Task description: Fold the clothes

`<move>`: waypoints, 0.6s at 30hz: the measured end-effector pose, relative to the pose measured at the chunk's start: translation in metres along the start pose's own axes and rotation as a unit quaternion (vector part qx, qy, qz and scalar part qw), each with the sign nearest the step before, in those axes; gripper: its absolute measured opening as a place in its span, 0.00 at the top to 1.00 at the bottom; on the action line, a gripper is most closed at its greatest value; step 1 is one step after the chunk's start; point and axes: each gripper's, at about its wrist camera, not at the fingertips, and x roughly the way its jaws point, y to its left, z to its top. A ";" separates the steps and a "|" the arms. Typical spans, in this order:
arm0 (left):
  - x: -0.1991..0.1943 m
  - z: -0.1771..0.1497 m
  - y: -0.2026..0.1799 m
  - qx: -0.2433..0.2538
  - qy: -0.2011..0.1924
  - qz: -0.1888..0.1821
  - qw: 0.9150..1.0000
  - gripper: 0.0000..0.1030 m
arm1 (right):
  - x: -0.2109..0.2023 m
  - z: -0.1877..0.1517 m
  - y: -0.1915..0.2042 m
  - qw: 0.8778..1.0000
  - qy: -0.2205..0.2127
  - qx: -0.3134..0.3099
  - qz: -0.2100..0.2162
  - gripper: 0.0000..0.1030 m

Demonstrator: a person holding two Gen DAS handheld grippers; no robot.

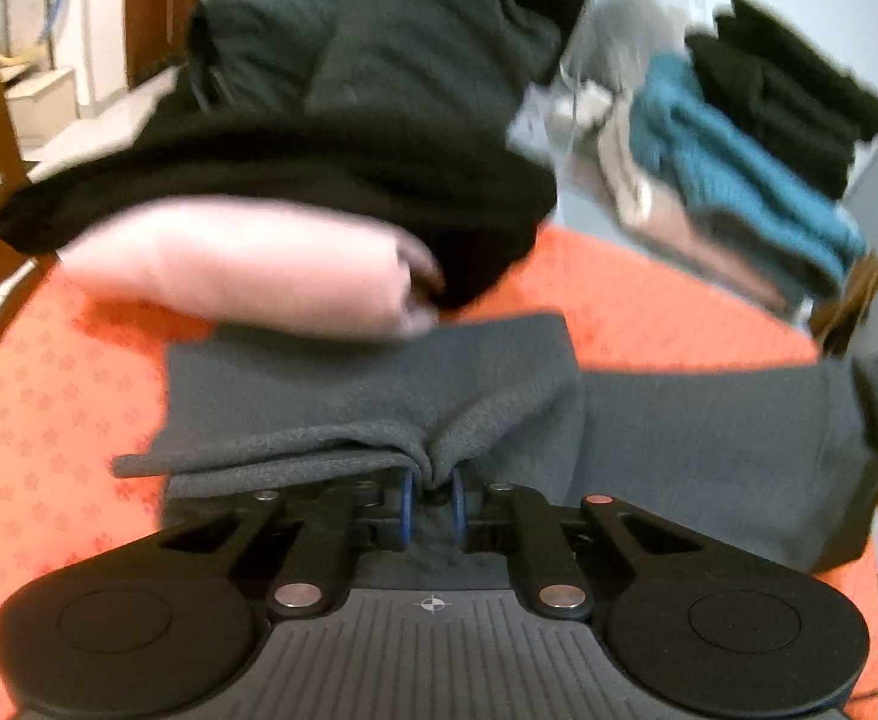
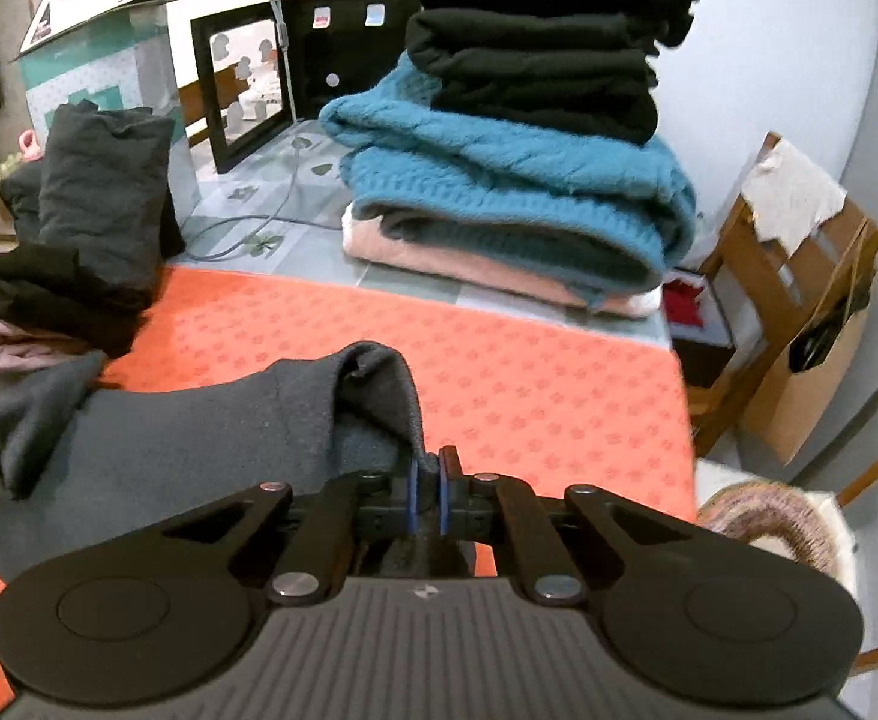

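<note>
My left hand-held gripper (image 1: 432,495) is clenched on a bunched fold of the grey garment (image 1: 366,402); the cloth puckers upward between the 2 blue pads (image 1: 407,501). My right hand-held gripper (image 2: 428,495) is clenched on another edge of the same grey garment (image 2: 198,438), which rises in a peak just above the pads (image 2: 443,495) and drapes away to the left. The garment lies spread on the orange patterned cloth (image 2: 529,372) that covers the near part of the desk (image 2: 318,228).

In the left wrist view, a loose heap sits just beyond the garment: a pink piece (image 1: 246,267) at the bottom touches the garment's far edge, a black piece (image 1: 294,180) lies over it, and a dark grey folded piece (image 1: 426,42) stands on top. This view is blurred.

In the right wrist view, a folded stack rests near the far right corner of the desk, well apart from the garment: a pale pink item (image 2: 487,267) at the base, a teal knit sweater (image 2: 517,180) above it, and black folded clothes (image 2: 541,42) on top. Behind the stack stands a black-framed cabinet (image 2: 246,84) with a grey cable (image 2: 282,120) running down onto the desk. A wooden chair (image 2: 799,312) stands off the desk's right edge.
</note>
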 end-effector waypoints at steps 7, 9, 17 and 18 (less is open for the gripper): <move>-0.052 0.010 0.037 -0.103 -0.064 0.021 0.992 0.88 | -0.020 0.000 -0.020 1.000 -0.012 0.018 -0.022 0.93; -0.062 0.006 0.057 -0.151 -0.072 0.036 0.985 0.88 | -0.026 -0.004 -0.028 0.999 -0.010 0.028 -0.028 0.93; -0.081 -0.028 0.126 -0.243 -0.073 0.116 0.960 0.89 | -0.037 -0.042 -0.045 0.997 0.016 0.047 -0.052 0.93; -0.083 -0.030 0.134 -0.248 -0.075 0.129 0.957 0.89 | -0.039 -0.047 -0.046 0.997 0.019 0.049 -0.056 0.93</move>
